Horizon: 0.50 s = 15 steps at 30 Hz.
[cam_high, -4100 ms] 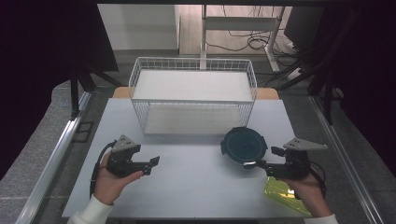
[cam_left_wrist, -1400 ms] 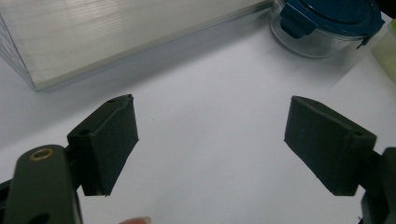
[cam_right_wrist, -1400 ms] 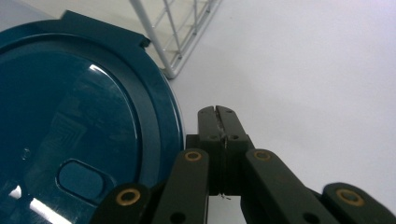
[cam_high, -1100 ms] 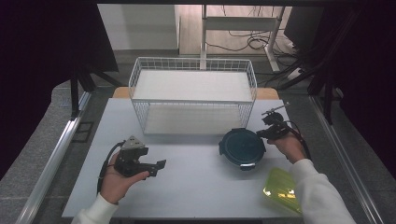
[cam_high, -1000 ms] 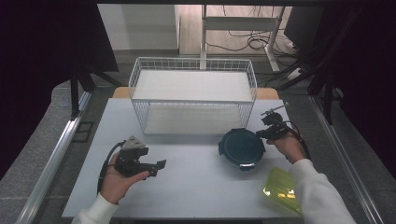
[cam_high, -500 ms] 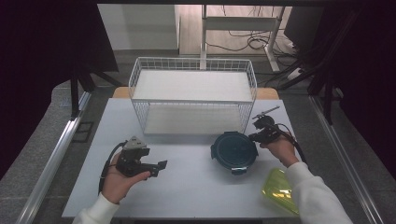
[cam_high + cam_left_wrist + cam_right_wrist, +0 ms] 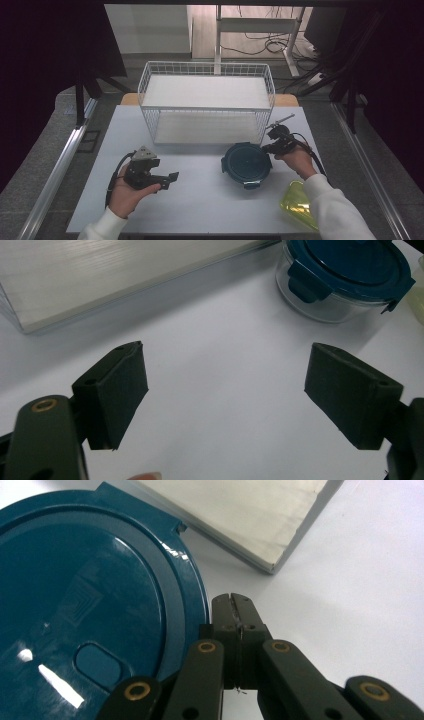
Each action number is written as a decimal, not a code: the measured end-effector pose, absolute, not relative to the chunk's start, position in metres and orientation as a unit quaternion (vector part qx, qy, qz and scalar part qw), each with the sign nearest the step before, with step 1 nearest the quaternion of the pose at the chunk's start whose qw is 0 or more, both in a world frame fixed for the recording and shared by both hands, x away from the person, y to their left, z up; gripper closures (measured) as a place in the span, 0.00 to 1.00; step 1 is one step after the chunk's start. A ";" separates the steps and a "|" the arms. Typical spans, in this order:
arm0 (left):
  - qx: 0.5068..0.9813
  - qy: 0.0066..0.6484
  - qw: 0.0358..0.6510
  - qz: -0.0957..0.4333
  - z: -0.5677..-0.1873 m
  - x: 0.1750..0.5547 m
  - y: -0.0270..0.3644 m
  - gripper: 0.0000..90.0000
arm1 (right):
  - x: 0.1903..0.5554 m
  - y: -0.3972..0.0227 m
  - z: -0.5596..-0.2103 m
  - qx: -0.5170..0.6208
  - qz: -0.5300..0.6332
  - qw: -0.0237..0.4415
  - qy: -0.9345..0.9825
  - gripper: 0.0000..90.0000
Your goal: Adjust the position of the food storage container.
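Item: round glass container with teal clip-on lid (image 7: 246, 163), standing on the white table (image 7: 200, 200) just in front of the white wire basket (image 7: 207, 102), slightly right of centre. Right gripper (image 7: 271, 147): jaws pressed together with nothing between them, tips at the container's right rim; whether they touch the lid edge cannot be told from the right gripper view, where the closed tips (image 7: 234, 611) sit just beside the lid (image 7: 85, 605). Left gripper (image 7: 170, 179): jaws spread wide and empty, held above bare table well left of the container (image 7: 345, 282), its pads (image 7: 117, 390) apart. Yellow translucent tray (image 7: 300, 205): at the table's near right corner, partly under the person's right sleeve. Risks, as judgement: a sideways push from closed jaws could slide the container unevenly or spin it, since contact falls off-centre on a smooth surface; a push toward the basket could jam it against the wire; a tip catching under a lid tab could pop a clip; the trailing sleeve could drag the tray off the edge.
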<state>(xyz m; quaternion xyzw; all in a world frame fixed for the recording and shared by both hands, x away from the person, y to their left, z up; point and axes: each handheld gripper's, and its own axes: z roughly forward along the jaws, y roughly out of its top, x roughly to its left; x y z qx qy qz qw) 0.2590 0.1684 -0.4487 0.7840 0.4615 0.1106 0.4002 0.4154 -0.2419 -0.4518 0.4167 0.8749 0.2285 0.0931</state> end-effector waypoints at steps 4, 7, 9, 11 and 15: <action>0.783 0.462 0.401 0.113 -0.448 0.257 0.170 0.19 | 0.412 -0.251 -0.453 0.431 0.218 0.094 0.870 0.99; 0.784 0.461 0.400 0.113 -0.448 0.257 0.169 0.19 | 0.407 -0.258 -0.456 0.437 0.198 0.081 0.874 0.98; 0.785 0.461 0.400 0.113 -0.448 0.257 0.169 0.19 | 0.405 -0.258 -0.458 0.436 0.195 0.075 0.875 0.99; 0.784 0.461 0.400 0.112 -0.448 0.257 0.168 0.19 | 0.403 -0.258 -0.458 0.432 0.188 0.077 0.878 0.99; 0.786 0.459 0.398 0.110 -0.449 0.258 0.167 0.19 | 0.403 -0.257 -0.458 0.441 0.185 0.073 0.875 0.99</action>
